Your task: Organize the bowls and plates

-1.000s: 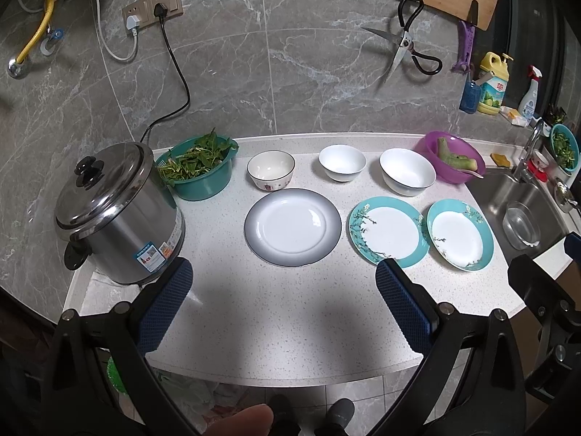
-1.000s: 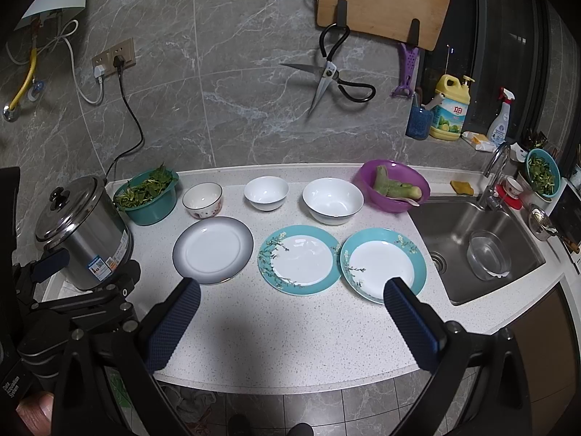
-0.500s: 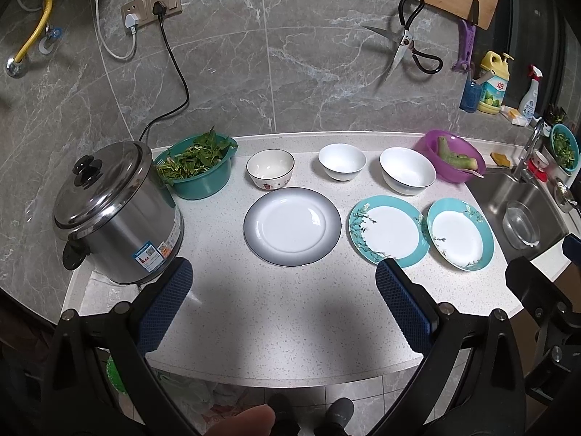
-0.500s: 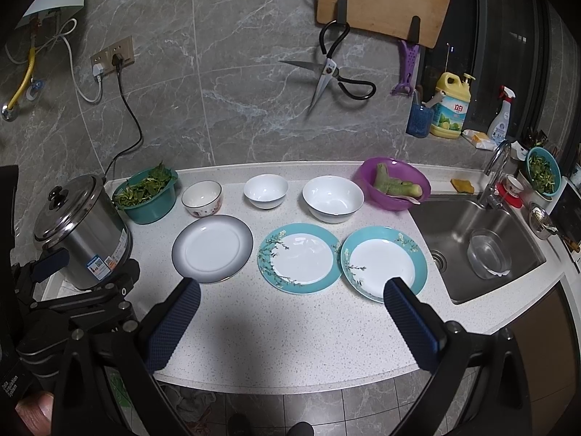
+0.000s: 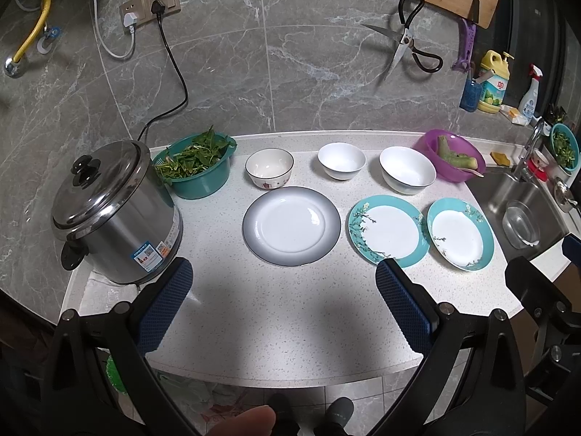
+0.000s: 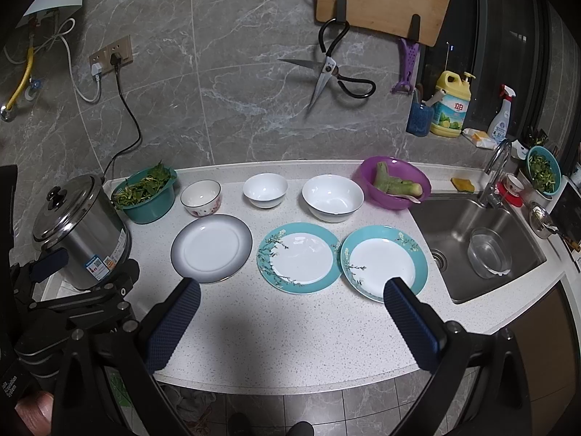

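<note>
Three plates lie in a row on the white counter: a grey-rimmed plate [image 5: 291, 225] [image 6: 211, 247] and two teal floral plates [image 5: 385, 230] [image 6: 300, 257], [image 5: 460, 233] [image 6: 383, 262]. Behind them stand a patterned small bowl [image 5: 269, 168] [image 6: 200, 197], a small white bowl [image 5: 341, 160] [image 6: 265, 190] and a larger white bowl [image 5: 407, 174] [image 6: 332, 197]. My left gripper [image 5: 281, 276] hovers open over the counter's front edge, empty. My right gripper [image 6: 292, 289] is open too, its right finger over the rightmost teal plate's near rim.
A steel rice cooker [image 5: 109, 214] stands at the left with a teal basket of greens [image 5: 198, 167] behind it. A purple bowl of vegetables [image 6: 394, 183] sits by the sink [image 6: 475, 243]. Scissors [image 6: 330, 69] and a cutting board [image 6: 381, 0] hang on the wall.
Both grippers have risen and drifted very slightly; the scene sits a touch lower in the right view. Nothing on the counter has moved.
</note>
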